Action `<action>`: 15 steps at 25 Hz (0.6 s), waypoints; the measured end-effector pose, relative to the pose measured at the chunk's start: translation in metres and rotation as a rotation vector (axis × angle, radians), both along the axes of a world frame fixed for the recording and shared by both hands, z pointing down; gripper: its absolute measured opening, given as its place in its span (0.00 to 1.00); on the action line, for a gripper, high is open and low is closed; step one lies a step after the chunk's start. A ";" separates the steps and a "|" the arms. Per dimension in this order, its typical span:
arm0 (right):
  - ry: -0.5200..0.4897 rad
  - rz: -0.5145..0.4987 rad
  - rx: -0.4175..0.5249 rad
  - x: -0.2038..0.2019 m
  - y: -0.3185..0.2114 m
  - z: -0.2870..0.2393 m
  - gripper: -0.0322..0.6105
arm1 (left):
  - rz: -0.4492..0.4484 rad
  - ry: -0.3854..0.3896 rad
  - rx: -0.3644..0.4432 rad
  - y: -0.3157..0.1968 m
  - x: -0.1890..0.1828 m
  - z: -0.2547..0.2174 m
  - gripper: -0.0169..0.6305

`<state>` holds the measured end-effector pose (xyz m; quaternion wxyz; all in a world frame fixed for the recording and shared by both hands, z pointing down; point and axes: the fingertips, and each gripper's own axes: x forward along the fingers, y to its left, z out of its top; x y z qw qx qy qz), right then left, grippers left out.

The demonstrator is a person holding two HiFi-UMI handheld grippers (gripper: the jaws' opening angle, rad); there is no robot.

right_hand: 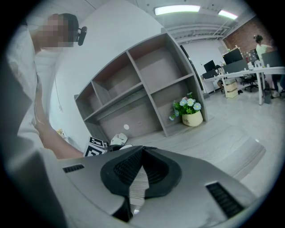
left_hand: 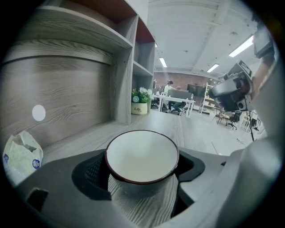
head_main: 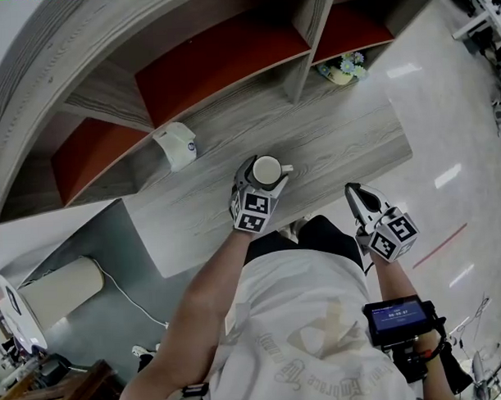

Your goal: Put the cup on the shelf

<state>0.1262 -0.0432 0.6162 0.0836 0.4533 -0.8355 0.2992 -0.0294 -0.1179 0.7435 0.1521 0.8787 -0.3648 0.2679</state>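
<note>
The white cup [head_main: 267,169] stands upright on the wooden table [head_main: 339,143] in front of the shelf [head_main: 221,65]; the left tool [head_main: 264,178] has its jaws spread wide round the cup, pads against its sides. Right of the cup, the right tool [head_main: 354,193] hangs off the table's edge, jaws together and empty; a crumpled white bag [head_main: 176,146] lies left of the cup.

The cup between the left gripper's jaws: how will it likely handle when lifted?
The cup looks rigid and glazed, so it is probably slippery in a grip. Its side handle may weight it unevenly. It looks wide for its height, so it seems unlikely to tip.
</note>
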 end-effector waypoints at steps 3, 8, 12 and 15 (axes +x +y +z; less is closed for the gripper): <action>-0.002 0.000 0.001 -0.001 -0.001 -0.001 0.06 | -0.006 0.018 0.001 0.001 -0.001 -0.006 0.66; -0.004 0.000 0.007 -0.003 -0.005 -0.003 0.06 | -0.015 0.054 0.021 0.002 -0.003 -0.028 0.66; -0.005 -0.001 0.016 -0.003 -0.008 -0.007 0.06 | -0.018 0.094 0.054 0.003 -0.003 -0.055 0.66; -0.006 -0.006 0.023 -0.005 -0.009 -0.009 0.06 | -0.019 0.132 0.087 0.004 -0.003 -0.077 0.66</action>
